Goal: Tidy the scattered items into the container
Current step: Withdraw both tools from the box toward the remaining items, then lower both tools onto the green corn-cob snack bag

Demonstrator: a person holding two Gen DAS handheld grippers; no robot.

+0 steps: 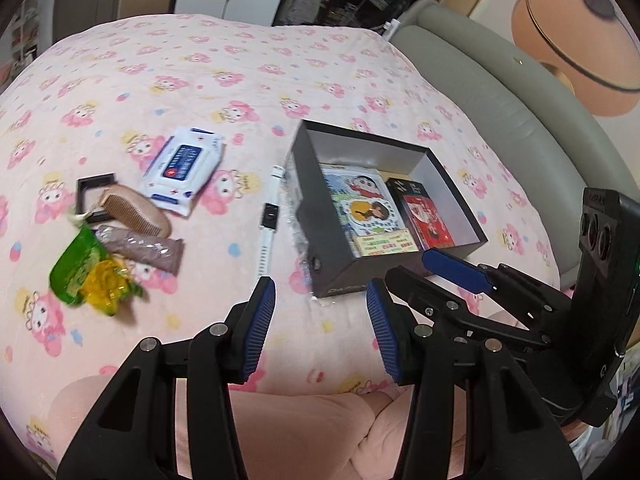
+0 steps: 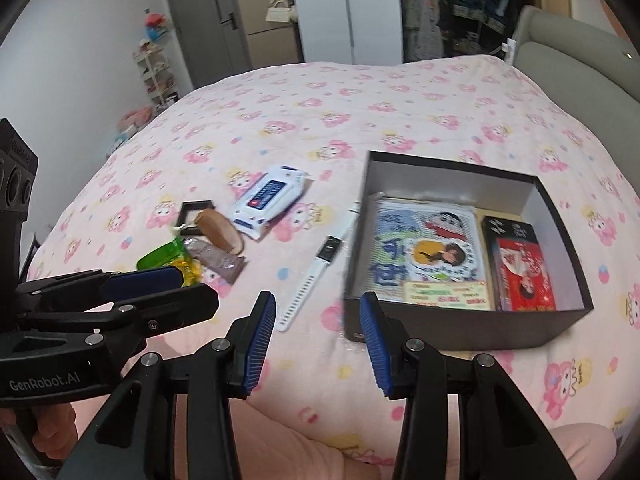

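Covering nearly everything in both views, a pink blanket (image 1: 280, 80) printed with cartoon figures spreads across the bed, with a grey padded headboard (image 1: 500, 92) along its far right edge. On it sits an open black box (image 2: 440, 332), already holding a cartoon-printed pack (image 2: 424, 248) and, to its right, a red-and-black carton (image 2: 520, 276). The left gripper (image 1: 320, 324) hovers above the blanket just short of the box's near corner, jaws spread wide with nothing between them; the right gripper (image 2: 318, 332) hangs beside it, equally wide and empty, its right finger in front of the box's near wall. Left of the box, well apart from it, lie a white wet-wipes pack (image 1: 184, 168), a green and yellow snack bag (image 1: 90, 276), a brown sachet (image 1: 144, 248), a wooden comb (image 1: 136, 208) resting partly on a small black square frame (image 1: 90, 192), and, nearest the box, a white smartwatch (image 1: 269, 216) stretched out flat.
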